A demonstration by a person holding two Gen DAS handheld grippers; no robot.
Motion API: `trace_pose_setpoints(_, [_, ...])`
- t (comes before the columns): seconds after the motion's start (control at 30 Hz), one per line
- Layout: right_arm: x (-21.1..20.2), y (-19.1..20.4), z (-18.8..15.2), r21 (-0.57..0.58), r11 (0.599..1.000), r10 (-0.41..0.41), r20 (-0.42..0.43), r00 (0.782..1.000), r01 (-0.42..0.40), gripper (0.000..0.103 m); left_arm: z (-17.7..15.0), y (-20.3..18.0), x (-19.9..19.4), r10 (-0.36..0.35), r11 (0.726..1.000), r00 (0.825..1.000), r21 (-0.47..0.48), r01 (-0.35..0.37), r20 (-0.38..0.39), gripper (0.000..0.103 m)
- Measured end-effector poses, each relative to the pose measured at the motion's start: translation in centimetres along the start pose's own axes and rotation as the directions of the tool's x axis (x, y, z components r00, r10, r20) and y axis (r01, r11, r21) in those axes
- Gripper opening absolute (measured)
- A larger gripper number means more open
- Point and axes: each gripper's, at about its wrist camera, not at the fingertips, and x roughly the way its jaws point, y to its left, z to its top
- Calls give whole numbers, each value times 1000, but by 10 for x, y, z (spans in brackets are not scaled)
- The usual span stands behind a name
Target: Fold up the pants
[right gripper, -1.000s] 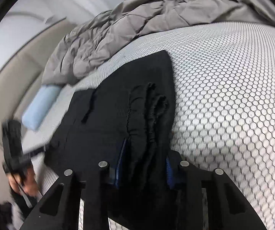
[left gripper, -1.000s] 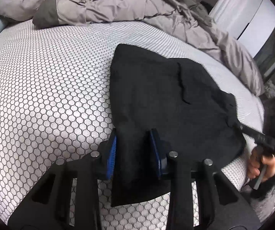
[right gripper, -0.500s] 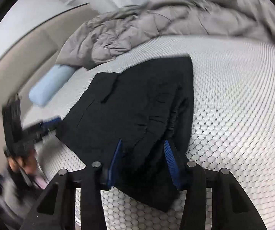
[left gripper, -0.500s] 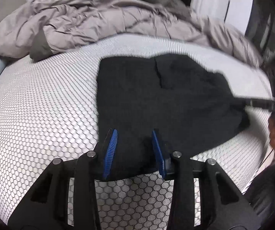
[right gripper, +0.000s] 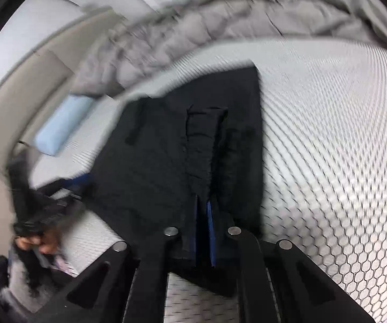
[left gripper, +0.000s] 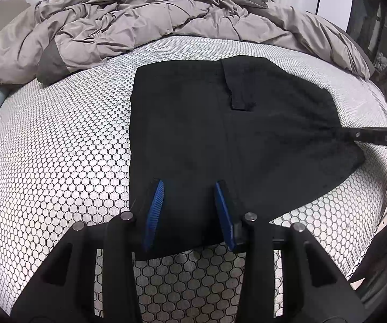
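The black pants (left gripper: 220, 134) lie folded flat on the honeycomb-patterned mattress (left gripper: 58, 148). My left gripper (left gripper: 189, 188) is open, its blue-padded fingers (left gripper: 155, 204) resting over the pants' near edge. In the blurred right wrist view the pants (right gripper: 166, 148) fill the middle. My right gripper (right gripper: 203, 207) is shut on a ridge of the black fabric at the pants' near edge. The right gripper also shows in the left wrist view (left gripper: 355, 136), touching the pants' right side.
A rumpled grey duvet (left gripper: 139, 27) lies across the far side of the bed. A light blue bolster (right gripper: 61, 123) lies by the beige headboard (right gripper: 18, 86). The mattress edge drops off at the right (left gripper: 382, 202).
My right gripper has closed from open onto a fold of the pants. My left gripper stayed open over the near edge while the view tilted up and the pants settled flatter.
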Motion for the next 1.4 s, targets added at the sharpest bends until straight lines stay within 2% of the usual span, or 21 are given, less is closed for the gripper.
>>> trace_pose_setpoints(0.1, [-13, -2, 0, 18, 999, 35, 42, 999, -36, 21, 2, 1, 2, 4, 1000, 1000, -3, -4, -2, 37])
trace_pose_setpoints(0.17, [-23, -3, 3, 17, 999, 49, 85, 995, -50, 47, 2, 2, 3, 3, 1000, 1000, -5, -3, -3, 38])
trace_pose_setpoints(0.33, [6, -27, 16, 129, 987, 86, 65, 994, -94, 47, 3, 0, 4, 9, 1000, 1000, -5, -9, -2, 39])
trace_pose_setpoints(0.4, [16, -29, 25, 157, 981, 103, 76, 992, -114, 36, 3, 0, 5, 8, 1000, 1000, -8, -8, -2, 39])
trace_pose_setpoints(0.43, [17, -27, 31, 150, 982, 103, 86, 991, -115, 23, 3, 1, 5, 6, 1000, 1000, -11, -6, -3, 39])
trace_pose_setpoints(0.47, [14, -20, 36, 126, 985, 103, 95, 990, -114, 16, 3, 2, 5, 2, 1000, 1000, -14, -2, -3, 39])
trace_pose_setpoints(0.53, [-2, 1, 43, 38, 995, 86, 145, 986, -93, 16, 3, 4, 5, -7, 1000, 1000, -19, 7, -4, 39])
trace_pose_setpoints(0.6, [-3, 1, 44, 25, 999, 22, 147, 989, -25, 18, 3, 4, 6, -15, 1000, 1000, -15, 15, -2, 39])
trace_pose_setpoints(0.67, [15, -12, 39, 55, 997, -66, 78, 995, 62, 28, 3, 3, 6, -13, 1000, 1000, -5, 13, -2, 39])
trace_pose_setpoints(0.7, [21, -20, 36, 88, 995, -42, 50, 998, 38, 29, 2, 3, 5, -10, 1000, 1000, -5, 10, -3, 40])
trace_pose_setpoints(0.77, [7, -22, 32, 127, 992, -1, 79, 997, -9, 33, 2, 4, 3, -13, 1000, 1000, -10, 13, -5, 41])
trace_pose_setpoints(0.83, [-13, -15, 23, 93, 993, 63, 86, 994, -71, 34, 1, 6, 2, -22, 1000, 1000, -20, 22, -5, 42])
trace_pose_setpoints(0.93, [-13, -9, 5, 65, 984, 164, 4, 986, -164, 51, 0, 5, 3, -15, 1000, 1000, -17, 15, -6, 43])
trace_pose_setpoints(0.97, [-8, -8, 2, 52, 984, 168, -15, 986, -167, 52, 0, 3, 4, -10, 1000, 1000, -16, 10, -6, 44])
trace_pose_setpoints(1.0, [-3, -8, 0, 41, 987, 158, -25, 987, -157, 50, 0, 3, 4, -6, 1000, 1000, -16, 5, -6, 44])
trace_pose_setpoints(1.1, [-1, -6, -5, 3, 996, 86, -3, 996, -86, 25, 2, 2, 4, 5, 1000, 1000, -27, -5, -9, 45])
trace_pose_setpoints(1.13, [-10, 1, -3, -40, 997, 72, 24, 997, -71, 10, 2, 2, 4, 1, 999, 1000, -32, -1, -10, 45])
trace_pose_setpoints(1.23, [-29, 9, -1, -102, 992, 84, 69, 994, -76, 9, 1, 2, 4, -2, 1000, 1000, -28, 1, -7, 45])
trace_pose_setpoints(1.27, [-25, 7, -2, -107, 994, 35, 53, 998, -29, 9, 0, 2, 5, 0, 1000, 1000, -24, 0, -7, 45])
trace_pose_setpoints(1.33, [1, -5, -6, -117, 982, -151, -34, 988, 146, 9, 0, 1, 4, -1, 1000, 1000, -19, 1, -8, 46])
trace_pose_setpoints(1.4, [0, -17, -4, -41, 995, -96, -35, 995, 94, 12, 2, 4, 0, -11, 999, 1000, -35, 10, -18, 46])
